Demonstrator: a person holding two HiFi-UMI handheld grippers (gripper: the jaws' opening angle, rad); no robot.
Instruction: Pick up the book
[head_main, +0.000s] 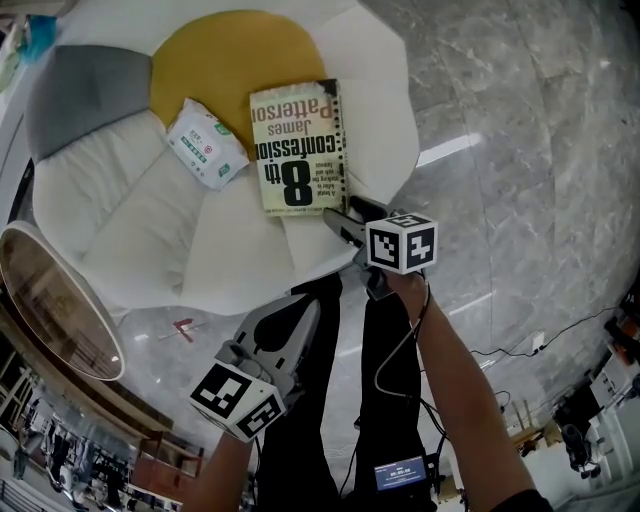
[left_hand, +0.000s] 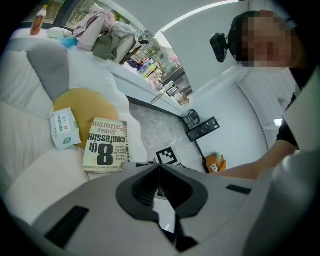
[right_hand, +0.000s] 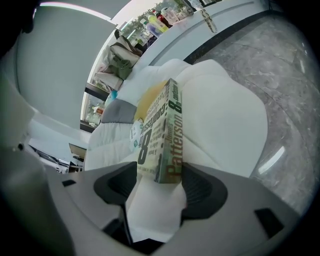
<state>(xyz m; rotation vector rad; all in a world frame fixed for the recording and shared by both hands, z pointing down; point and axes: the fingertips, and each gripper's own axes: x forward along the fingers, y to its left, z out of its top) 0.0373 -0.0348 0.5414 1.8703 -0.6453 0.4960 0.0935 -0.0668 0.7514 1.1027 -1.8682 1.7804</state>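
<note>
Book: the cream paperback book with bold black lettering on its cover (head_main: 298, 148) is lying flat, face up, on the seat of a white padded armchair (head_main: 140, 220), its far end reaching onto a round mustard-yellow cushion (head_main: 215, 60).

Right claw: the right claw (head_main: 345, 222) is reaching down to the book's near right corner. In the right gripper view its two grey pads are standing wide apart with that corner of the book (right_hand: 160, 140) sitting between them – the spine is lying close against one pad, while a clear gap is showing at the other, so nothing is being squeezed.

Left claw: the left claw (head_main: 290, 325) is hanging low over the grey marble floor (head_main: 520, 150), well short of the chair. In the left gripper view its pads (left_hand: 160, 187) are meeting edge to edge, with nothing between them.

Beside the book: a white soft pack of wipes with green print (head_main: 205, 145) is lying just to the book's left, partly on the yellow cushion – close to the book but not touching it.

Chair back: a grey wedge-shaped cushion (head_main: 80, 95) is sitting at the chair's far left.
</note>
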